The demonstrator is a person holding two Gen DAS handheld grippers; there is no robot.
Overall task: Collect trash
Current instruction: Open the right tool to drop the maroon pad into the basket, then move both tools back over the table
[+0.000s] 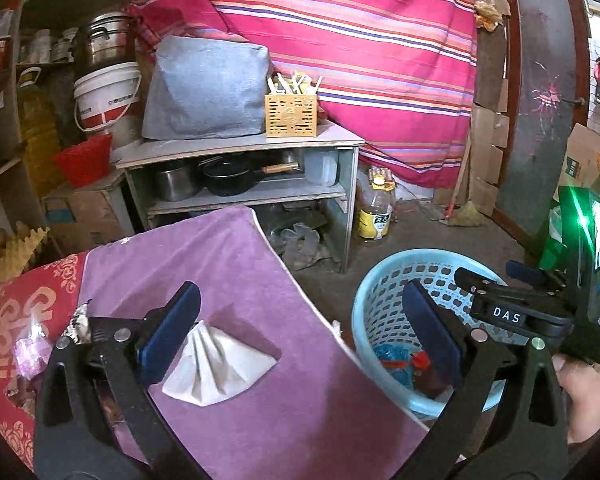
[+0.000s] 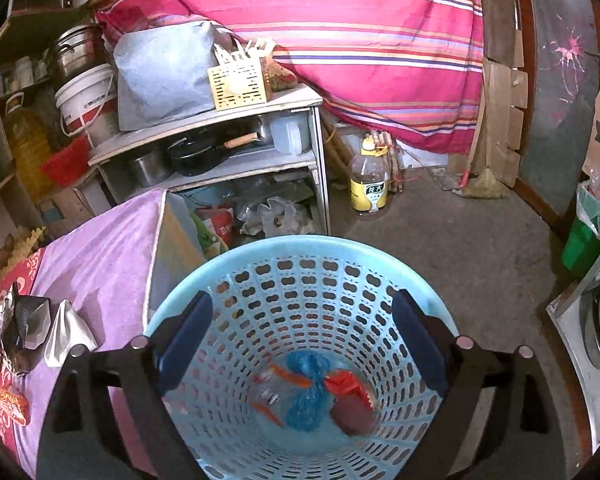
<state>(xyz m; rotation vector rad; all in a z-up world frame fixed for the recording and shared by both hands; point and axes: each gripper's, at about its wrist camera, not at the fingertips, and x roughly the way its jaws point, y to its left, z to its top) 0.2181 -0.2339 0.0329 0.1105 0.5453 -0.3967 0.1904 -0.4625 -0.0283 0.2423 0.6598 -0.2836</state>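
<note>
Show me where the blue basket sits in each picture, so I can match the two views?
Left wrist view: the basket is at lower right, on the floor beside the purple cloth, partly behind the right gripper.
Right wrist view: the basket fills the lower centre, seen from above between the open fingers, with trash at its bottom.
Shared landmark: the oil bottle on the floor by the shelf.
</note>
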